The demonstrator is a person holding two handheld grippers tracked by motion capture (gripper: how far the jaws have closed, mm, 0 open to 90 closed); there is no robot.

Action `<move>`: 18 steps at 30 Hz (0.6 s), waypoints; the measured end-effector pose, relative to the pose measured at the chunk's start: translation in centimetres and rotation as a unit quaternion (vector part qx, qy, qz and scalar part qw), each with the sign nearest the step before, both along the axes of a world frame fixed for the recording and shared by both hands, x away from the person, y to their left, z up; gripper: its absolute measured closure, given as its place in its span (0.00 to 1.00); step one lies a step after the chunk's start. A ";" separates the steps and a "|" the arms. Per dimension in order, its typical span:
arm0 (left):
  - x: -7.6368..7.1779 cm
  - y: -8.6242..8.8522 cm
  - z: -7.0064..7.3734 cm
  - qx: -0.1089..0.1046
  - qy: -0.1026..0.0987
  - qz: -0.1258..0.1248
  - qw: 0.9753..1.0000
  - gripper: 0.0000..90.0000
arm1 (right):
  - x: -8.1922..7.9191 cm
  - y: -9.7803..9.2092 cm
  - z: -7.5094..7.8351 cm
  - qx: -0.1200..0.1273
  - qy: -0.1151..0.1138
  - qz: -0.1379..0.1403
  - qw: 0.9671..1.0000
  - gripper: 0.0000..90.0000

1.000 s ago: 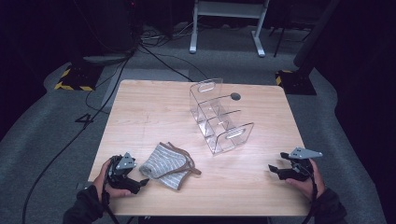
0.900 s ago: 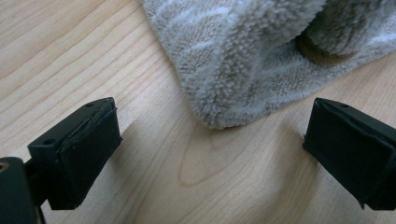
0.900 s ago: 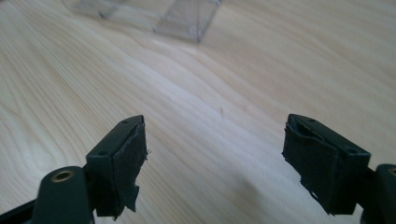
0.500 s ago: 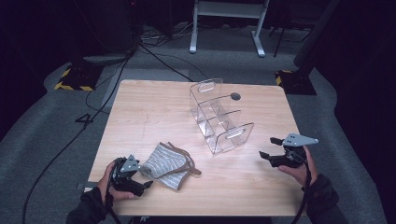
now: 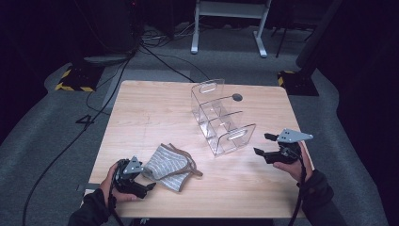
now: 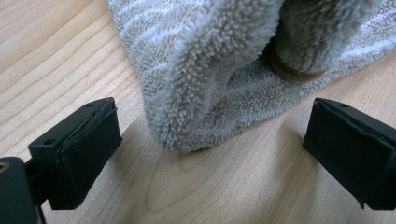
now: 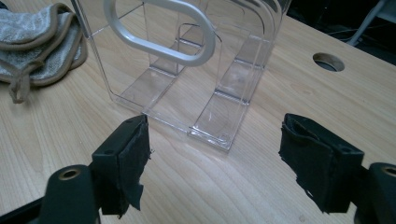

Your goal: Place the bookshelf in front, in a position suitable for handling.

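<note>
We see a wooden table [image 5: 155, 117] with a round cable hole [image 5: 237, 97]; black cables [image 5: 155, 59] and a white stand [image 5: 230, 23] lie beyond.

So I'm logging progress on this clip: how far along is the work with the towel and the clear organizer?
Nothing looks done yet: the folded striped towel lies on the table, outside the clear acrylic organizer, whose compartments look empty. In hand: the left gripper is open at the towel's corner; the right gripper is open, facing the organizer's near end. Left: gripping and moving the towel, likely into the organizer.
</note>
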State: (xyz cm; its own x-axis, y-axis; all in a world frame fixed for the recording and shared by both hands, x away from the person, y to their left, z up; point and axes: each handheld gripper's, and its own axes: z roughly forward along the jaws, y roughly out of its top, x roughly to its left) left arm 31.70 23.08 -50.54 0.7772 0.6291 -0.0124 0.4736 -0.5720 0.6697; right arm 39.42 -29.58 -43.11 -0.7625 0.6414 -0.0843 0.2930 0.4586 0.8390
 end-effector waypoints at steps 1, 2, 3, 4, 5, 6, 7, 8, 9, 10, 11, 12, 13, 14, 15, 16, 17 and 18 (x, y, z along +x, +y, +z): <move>0.0 0.0 0.0 0.000 0.000 0.000 1.000 0.04 | 0.1 0.1 0.1 -0.001 -0.003 0.005 1.000 0.27; 0.0 0.0 0.0 0.001 -0.001 0.000 1.000 0.04 | 0.2 0.2 0.2 -0.002 -0.006 0.007 1.000 0.28; 0.0 0.0 0.0 0.001 -0.001 0.000 1.000 0.04 | 0.4 0.3 0.3 -0.004 -0.008 0.008 1.000 0.28; 0.0 0.0 0.0 0.001 -0.001 0.000 1.000 0.04 | 0.4 0.3 0.3 -0.004 -0.008 0.008 1.000 0.28; 0.0 0.0 0.0 0.001 -0.001 0.001 1.000 0.04 | 0.5 0.4 0.3 -0.004 -0.006 0.010 1.000 0.28; 0.0 0.0 0.0 0.001 -0.001 0.001 1.000 0.04 | 0.7 0.6 0.4 -0.008 -0.010 0.009 1.000 0.28; 0.0 0.0 0.0 0.001 -0.001 0.002 1.000 0.04 | 0.9 0.8 0.5 -0.009 -0.010 0.007 1.000 0.28; 0.0 -0.1 0.0 0.001 -0.001 0.004 1.000 0.04 | 1.1 0.9 0.5 -0.007 -0.012 0.008 1.000 0.28; 0.0 -0.1 0.0 0.001 -0.001 0.004 1.000 0.04 | 1.1 0.9 0.5 -0.007 -0.012 0.008 1.000 0.28; 0.0 -0.1 0.0 0.001 0.000 0.007 1.000 0.04 | 1.2 0.9 0.6 -0.007 -0.012 0.007 1.000 0.28; -0.1 -0.2 0.0 -0.001 0.000 0.009 1.000 0.04 | 1.3 1.1 0.7 -0.005 -0.013 0.009 1.000 0.28; -0.1 -0.2 0.0 -0.002 0.000 0.011 1.000 0.04 | 1.4 1.2 0.8 -0.003 -0.012 0.011 1.000 0.28; -0.1 -0.2 0.0 -0.002 0.000 0.012 1.000 0.04 | 1.6 1.4 0.9 -0.003 -0.013 0.014 1.000 0.28; -0.1 -0.2 0.0 -0.002 0.000 0.012 1.000 0.04 | 1.8 1.6 0.9 -0.002 -0.012 0.014 1.000 0.28; -0.1 -0.3 0.0 -0.002 0.001 0.012 1.000 0.04 | 1.8 1.6 0.9 -0.002 -0.012 0.014 1.000 0.28; -0.1 -0.3 0.0 -0.002 0.001 0.012 1.000 0.04 | 1.9 1.7 0.9 -0.001 -0.013 0.015 1.000 0.28; -0.1 -0.2 0.0 -0.001 0.001 0.013 1.000 0.04 | 2.1 1.9 0.9 -0.003 -0.014 0.016 1.000 0.28; -0.1 -0.3 0.0 -0.001 0.001 0.013 1.000 0.04 | 2.3 2.2 1.1 0.001 -0.018 0.016 1.000 0.30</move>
